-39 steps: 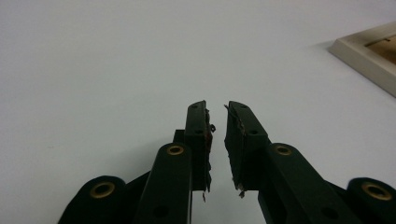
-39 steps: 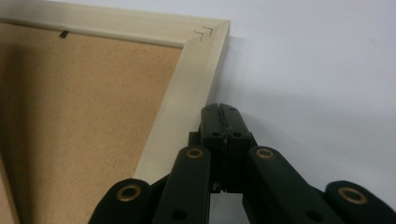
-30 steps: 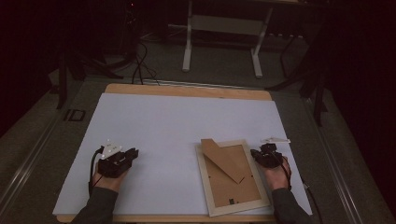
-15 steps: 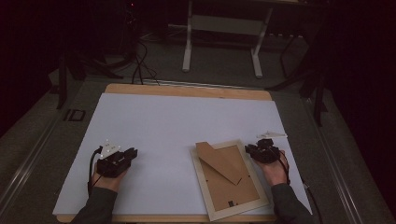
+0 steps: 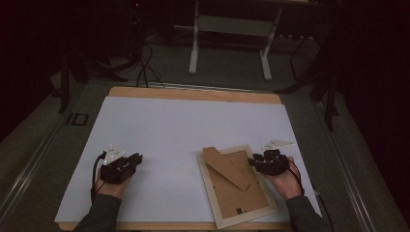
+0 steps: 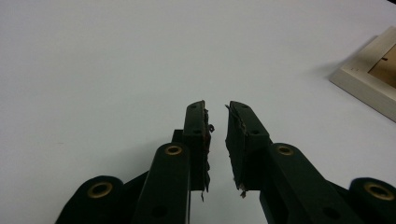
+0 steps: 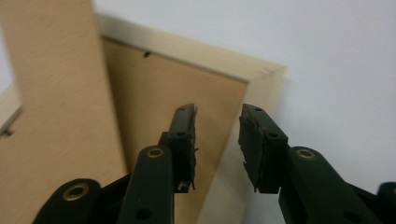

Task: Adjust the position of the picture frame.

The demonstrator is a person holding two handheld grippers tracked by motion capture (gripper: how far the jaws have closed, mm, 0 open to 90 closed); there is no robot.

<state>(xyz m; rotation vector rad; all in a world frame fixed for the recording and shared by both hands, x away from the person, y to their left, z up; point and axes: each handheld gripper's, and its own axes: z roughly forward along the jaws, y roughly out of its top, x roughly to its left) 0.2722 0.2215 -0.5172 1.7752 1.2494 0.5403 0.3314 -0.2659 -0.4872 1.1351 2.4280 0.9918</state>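
A pale wooden picture frame (image 5: 212, 189) lies face down at the right front of the white sheet (image 5: 193, 125). Its brown backing (image 7: 163, 93) is up and the stand flap (image 5: 227, 166) is folded across it. My right gripper (image 5: 252, 162) sits at the frame's upper right edge. Its jaws have just been opening, and the frame's rim (image 7: 219, 60) shows under the gap between them, with neither pad pressing on it (image 7: 217, 112). My left gripper (image 5: 139, 158) rests on the sheet at the left, well away from the frame's corner (image 6: 359, 79). Its jaws stand a narrow gap apart with nothing between them (image 6: 217, 105).
The sheet covers a wooden table whose edge (image 5: 193, 93) shows at the far side. Beyond it, on the dark floor, are the legs of a stand (image 5: 193, 53) and some cables (image 5: 145, 67). Bare sheet lies between the two grippers and toward the back.
The right gripper moved left with the frame's edge, swinging the frame's top a little to the left. Its jaws then opened and let go. The left gripper stayed put.
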